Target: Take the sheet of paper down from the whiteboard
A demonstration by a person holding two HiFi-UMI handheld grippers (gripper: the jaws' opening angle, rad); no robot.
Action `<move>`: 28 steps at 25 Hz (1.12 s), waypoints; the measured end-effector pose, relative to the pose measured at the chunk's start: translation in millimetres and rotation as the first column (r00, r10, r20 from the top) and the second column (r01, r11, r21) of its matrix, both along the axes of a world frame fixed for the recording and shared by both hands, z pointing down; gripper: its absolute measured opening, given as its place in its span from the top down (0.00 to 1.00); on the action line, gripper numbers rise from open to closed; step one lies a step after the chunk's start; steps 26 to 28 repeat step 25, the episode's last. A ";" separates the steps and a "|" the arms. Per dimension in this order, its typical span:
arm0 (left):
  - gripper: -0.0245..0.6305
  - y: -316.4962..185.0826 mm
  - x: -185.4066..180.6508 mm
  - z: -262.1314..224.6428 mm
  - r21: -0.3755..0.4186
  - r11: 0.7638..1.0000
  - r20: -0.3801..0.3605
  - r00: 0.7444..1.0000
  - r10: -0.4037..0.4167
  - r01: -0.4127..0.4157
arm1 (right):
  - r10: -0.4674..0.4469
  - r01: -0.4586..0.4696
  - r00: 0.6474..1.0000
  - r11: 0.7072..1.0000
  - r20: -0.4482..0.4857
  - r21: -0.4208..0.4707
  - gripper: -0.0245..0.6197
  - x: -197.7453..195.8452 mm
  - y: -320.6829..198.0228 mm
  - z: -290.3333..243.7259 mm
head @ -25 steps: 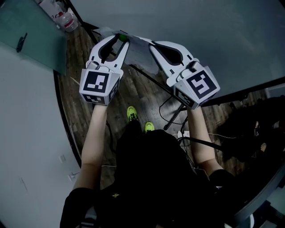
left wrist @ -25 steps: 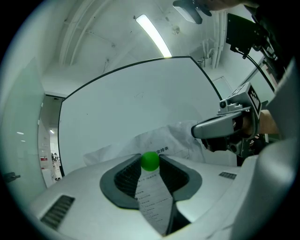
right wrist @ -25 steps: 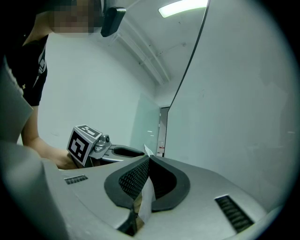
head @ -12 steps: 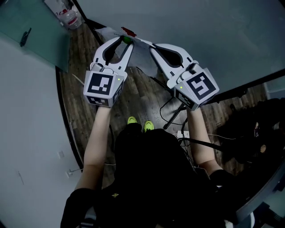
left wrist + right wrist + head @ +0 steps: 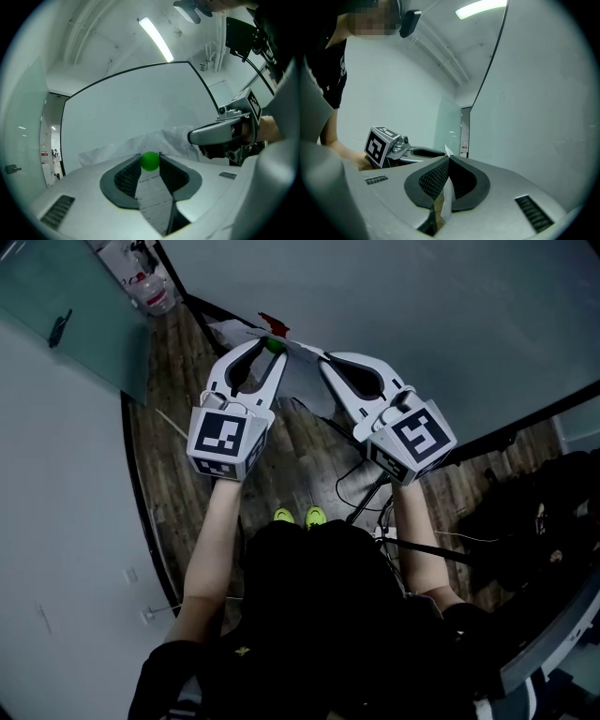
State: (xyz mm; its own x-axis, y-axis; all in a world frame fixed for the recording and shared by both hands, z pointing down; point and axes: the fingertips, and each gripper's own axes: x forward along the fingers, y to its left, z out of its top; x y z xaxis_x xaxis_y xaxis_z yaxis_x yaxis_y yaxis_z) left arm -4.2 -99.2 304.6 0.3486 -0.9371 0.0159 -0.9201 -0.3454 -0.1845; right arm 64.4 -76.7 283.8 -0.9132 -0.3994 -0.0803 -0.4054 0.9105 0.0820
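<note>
Head view: the sheet of paper is mostly hidden behind the left hand-held gripper, pinching a green ball, and the right hand-held gripper, clamped on the sheet.

Dim head view, brighter gripper views.
Ceiling strip light glares overhead; fisheye bending and black corners ring both gripper views.

R gripper pinches sheet edge-on, L gripper just beside.

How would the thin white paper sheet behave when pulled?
Probably floppy: the thin white paper sheet wrinkles between the left gripper and right gripper. Likely light, perhaps easy to tear, since the right jaws pinch only its edge.
</note>
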 end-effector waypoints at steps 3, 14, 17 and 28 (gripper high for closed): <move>0.75 1.9 -2.0 0.3 0.007 1.000 0.007 1.000 0.000 0.000 | -0.008 0.008 1.000 1.000 -0.006 -0.002 0.94 -1.7 3.4 1.3; 0.75 6.9 4.1 -2.5 0.012 1.000 0.005 1.000 0.018 -0.018 | 0.003 -0.003 1.000 1.000 -0.015 0.000 0.94 1.6 10.1 0.2; 0.75 5.9 6.8 -5.2 -0.005 1.000 -0.015 1.000 0.022 -0.023 | 0.008 -0.008 1.000 1.000 -0.021 -0.002 0.94 3.1 9.1 1.8; 0.75 6.8 8.5 -3.9 -0.001 1.000 -0.014 0.999 0.030 -0.030 | 0.012 -0.011 1.000 1.000 -0.029 0.005 0.94 4.8 10.3 2.7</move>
